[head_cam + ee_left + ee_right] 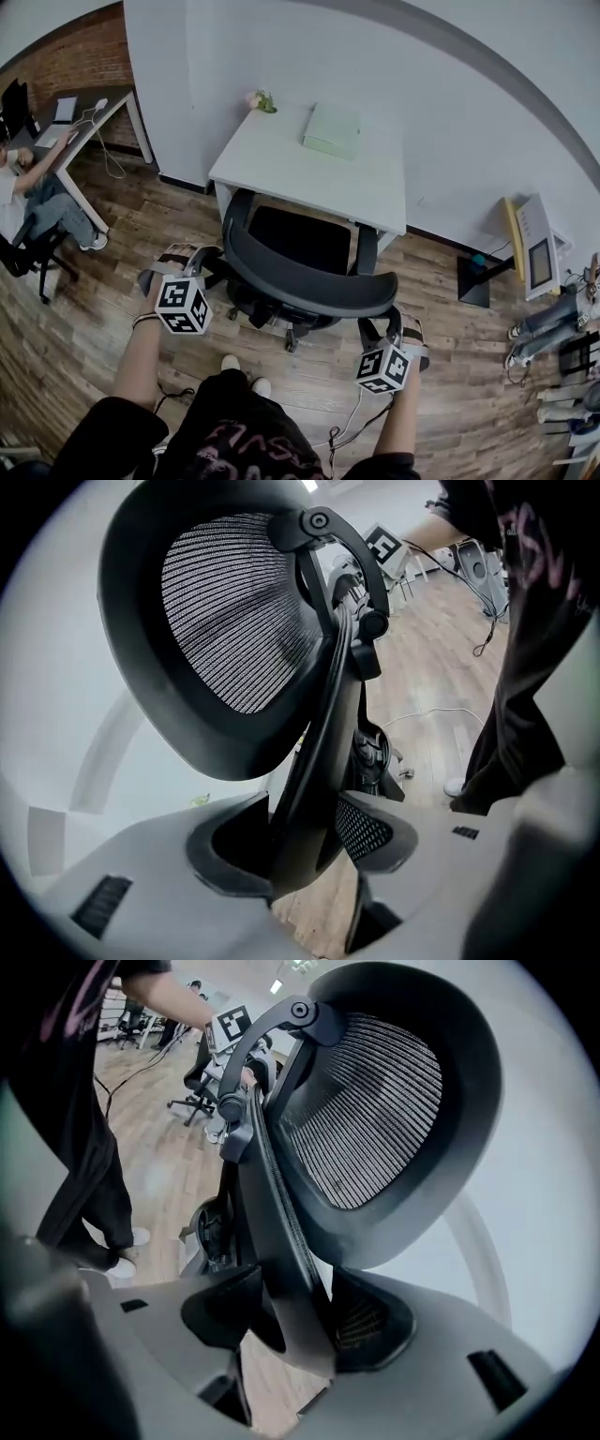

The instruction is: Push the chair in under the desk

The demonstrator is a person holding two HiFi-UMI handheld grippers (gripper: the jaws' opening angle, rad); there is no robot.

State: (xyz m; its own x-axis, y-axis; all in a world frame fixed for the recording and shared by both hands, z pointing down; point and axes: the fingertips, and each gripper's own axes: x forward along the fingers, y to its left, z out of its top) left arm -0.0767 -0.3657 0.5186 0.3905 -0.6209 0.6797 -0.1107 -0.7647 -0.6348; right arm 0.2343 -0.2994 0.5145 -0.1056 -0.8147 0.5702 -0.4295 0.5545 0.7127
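A black office chair (pixel 298 246) stands in front of the white desk (pixel 272 164), its seat partly under the desk edge and its curved backrest (pixel 300 284) towards me. My left gripper (pixel 208 262) is at the backrest's left end and my right gripper (pixel 390 317) at its right end. In the left gripper view the left gripper (pixel 302 847) is shut on the backrest's black rim (pixel 323 724), with the mesh headrest (pixel 234 621) above. The right gripper (pixel 292 1324) is likewise shut on the rim (pixel 272 1204) in the right gripper view.
A green box (pixel 332 129) and a small plant (pixel 262 101) sit on the desk. A second desk (pixel 89 105) with a seated person (pixel 37 192) is at the far left. A stand with a screen (pixel 536 246) is at the right wall. Cables lie on the wooden floor by my feet (pixel 240 367).
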